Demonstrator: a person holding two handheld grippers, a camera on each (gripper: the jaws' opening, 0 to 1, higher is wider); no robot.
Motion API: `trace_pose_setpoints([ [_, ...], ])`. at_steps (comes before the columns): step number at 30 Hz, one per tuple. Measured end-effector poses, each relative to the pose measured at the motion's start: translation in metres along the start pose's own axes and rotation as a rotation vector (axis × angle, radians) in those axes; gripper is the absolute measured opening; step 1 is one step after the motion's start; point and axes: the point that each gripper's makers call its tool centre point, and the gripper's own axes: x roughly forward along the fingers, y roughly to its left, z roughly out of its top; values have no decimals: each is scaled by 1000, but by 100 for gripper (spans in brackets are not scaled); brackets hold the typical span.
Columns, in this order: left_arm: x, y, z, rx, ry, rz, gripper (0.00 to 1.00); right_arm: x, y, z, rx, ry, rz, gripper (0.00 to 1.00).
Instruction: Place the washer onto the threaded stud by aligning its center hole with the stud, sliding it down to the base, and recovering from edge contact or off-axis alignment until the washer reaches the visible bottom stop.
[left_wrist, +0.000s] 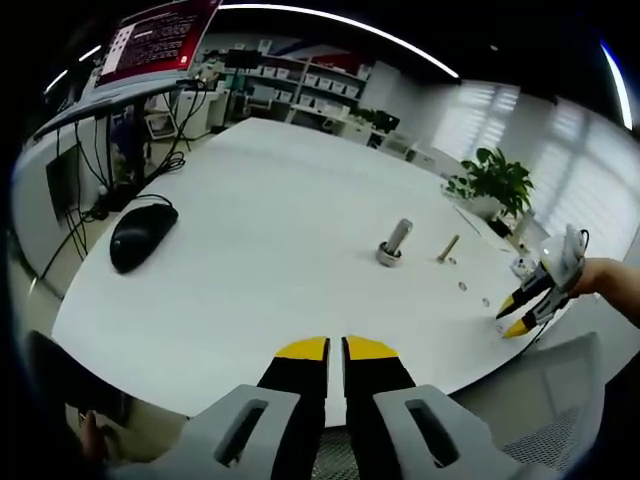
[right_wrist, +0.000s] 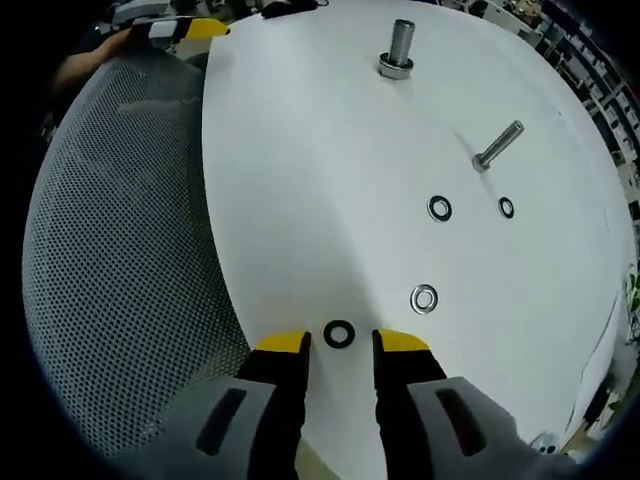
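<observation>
Pre-grasp step. Right gripper (right_wrist: 339, 344) spread, jaws either side of black washer (right_wrist: 339, 334) flat on desk (right_wrist: 300, 180), not pinched. Left gripper (left_wrist: 335, 349) pressed together, idle. Stud (right_wrist: 497, 145) well apart. Next: pinch washer, lift, align hole.

I see a smooth, matt white desk (right_wrist: 300, 180). The threaded stud (right_wrist: 497, 146) and the thicker post (right_wrist: 398, 48) look like dull grey metal. One washer (right_wrist: 424, 298) shines silvery, another washer (right_wrist: 339, 334) looks matt black. The chair back (right_wrist: 120, 260) is grey woven mesh.
</observation>
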Motion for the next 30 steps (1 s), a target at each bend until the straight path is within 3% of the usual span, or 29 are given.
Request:
trace_pose_setpoints([
  [3, 0, 0, 0, 1, 1, 0, 2, 0, -1, 0, -22, -4, -7, 14],
  [12, -1, 0, 0, 1, -3, 0, 2, 0, -2, 0, 16, -44, -5, 13],
  [15, 0, 0, 1, 1, -3, -1, 2, -1, -2, 1, 82, -49, 16, 13],
  [17, -1, 0, 1, 2, -4, -1, 2, -2, -3, 2, 66, -52, 14, 13],
  [23, -1, 0, 1, 4, -4, 2, 2, -18, -9, 21, 60, -88, 12, 13],
  [30, -1, 0, 1, 3, -5, 1, 2, -43, -35, 49, 30, -137, -37, 13],
])
